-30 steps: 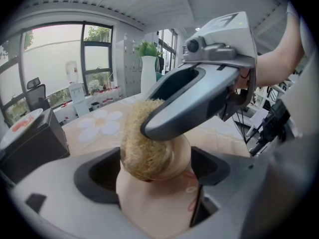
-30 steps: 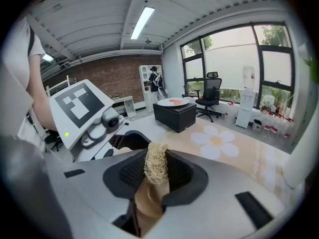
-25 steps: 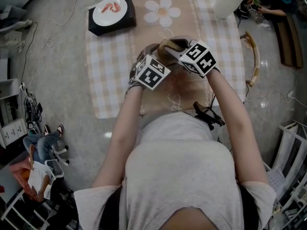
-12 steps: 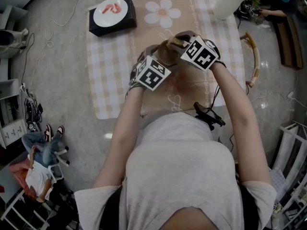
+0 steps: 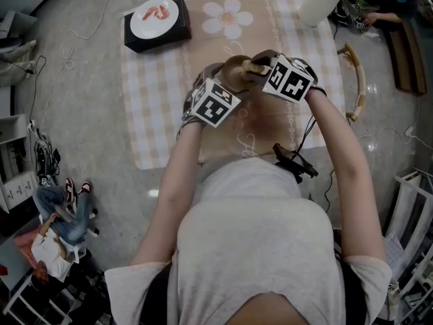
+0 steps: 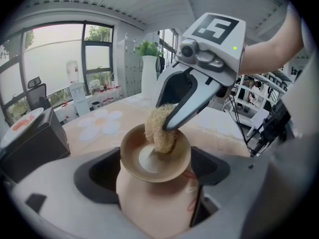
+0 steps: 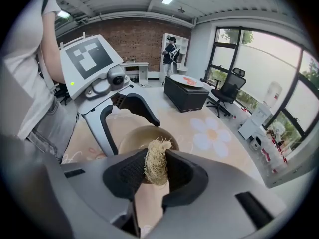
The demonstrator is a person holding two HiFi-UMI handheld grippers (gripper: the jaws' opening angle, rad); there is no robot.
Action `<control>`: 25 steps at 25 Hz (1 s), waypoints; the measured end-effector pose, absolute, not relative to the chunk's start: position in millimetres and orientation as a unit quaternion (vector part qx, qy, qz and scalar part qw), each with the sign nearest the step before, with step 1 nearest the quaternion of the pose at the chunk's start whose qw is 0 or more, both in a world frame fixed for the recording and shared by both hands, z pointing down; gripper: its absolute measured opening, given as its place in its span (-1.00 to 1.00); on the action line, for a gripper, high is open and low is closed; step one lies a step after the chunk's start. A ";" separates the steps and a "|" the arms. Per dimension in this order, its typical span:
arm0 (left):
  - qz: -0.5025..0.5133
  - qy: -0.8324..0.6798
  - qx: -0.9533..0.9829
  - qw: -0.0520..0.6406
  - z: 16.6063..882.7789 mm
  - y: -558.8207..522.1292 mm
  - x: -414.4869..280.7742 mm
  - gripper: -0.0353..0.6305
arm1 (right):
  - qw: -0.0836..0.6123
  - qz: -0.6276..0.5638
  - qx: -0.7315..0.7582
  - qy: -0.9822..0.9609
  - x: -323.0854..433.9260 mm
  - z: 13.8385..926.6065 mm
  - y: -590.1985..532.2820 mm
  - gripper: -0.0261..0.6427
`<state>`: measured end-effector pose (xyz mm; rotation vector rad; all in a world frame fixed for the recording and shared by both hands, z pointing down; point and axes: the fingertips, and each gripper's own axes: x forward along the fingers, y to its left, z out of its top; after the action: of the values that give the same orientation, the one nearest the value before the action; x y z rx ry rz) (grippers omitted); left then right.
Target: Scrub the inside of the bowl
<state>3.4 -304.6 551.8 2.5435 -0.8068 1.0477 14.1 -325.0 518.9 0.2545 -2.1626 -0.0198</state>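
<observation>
A tan bowl [image 5: 235, 71] is held tilted above the table, and my left gripper [image 5: 226, 81] is shut on its body. In the left gripper view the bowl [image 6: 167, 169] sits between the dark pads [image 6: 99, 176], its mouth facing away. My right gripper [image 5: 256, 67] is shut on a pale loofah scrubber [image 6: 160, 128], which presses against the bowl's inner wall near the rim. The right gripper view shows the scrubber [image 7: 157, 166] pinched between the jaws, with the bowl [image 7: 132, 136] and the left gripper [image 7: 107, 98] just behind it.
The table wears a checked cloth with a flower print [image 5: 230, 15]. A black box [image 5: 162, 32] bearing a white plate [image 5: 156, 12] of food stands at the far left. A white vase [image 5: 321, 2] stands far right, a curved wooden chair back [image 5: 358, 80] beside the table.
My right gripper has slid to the right with the scrubber, moving it across the inside of the bowl. The left gripper and the bowl have stayed nearly still.
</observation>
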 end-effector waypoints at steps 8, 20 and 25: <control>0.363 -0.277 0.879 0.137 551.7 -304.6 3.4 0.35 | 0.440 0.049 0.066 -0.894 5.3 519.0 -299.0 -0.62; 0.365 -0.278 0.878 0.136 551.6 -304.2 4.2 0.35 | 0.361 0.135 0.110 -0.916 -20.4 519.2 -310.1 -0.62; 0.365 -0.277 0.879 0.135 551.3 -304.8 4.1 0.35 | 0.359 0.128 0.178 -0.907 -19.1 524.5 -331.4 -0.62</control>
<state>4.1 -304.8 551.3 2.5450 -0.8031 1.0560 -19.1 -331.4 524.5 0.4579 -2.3402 0.3289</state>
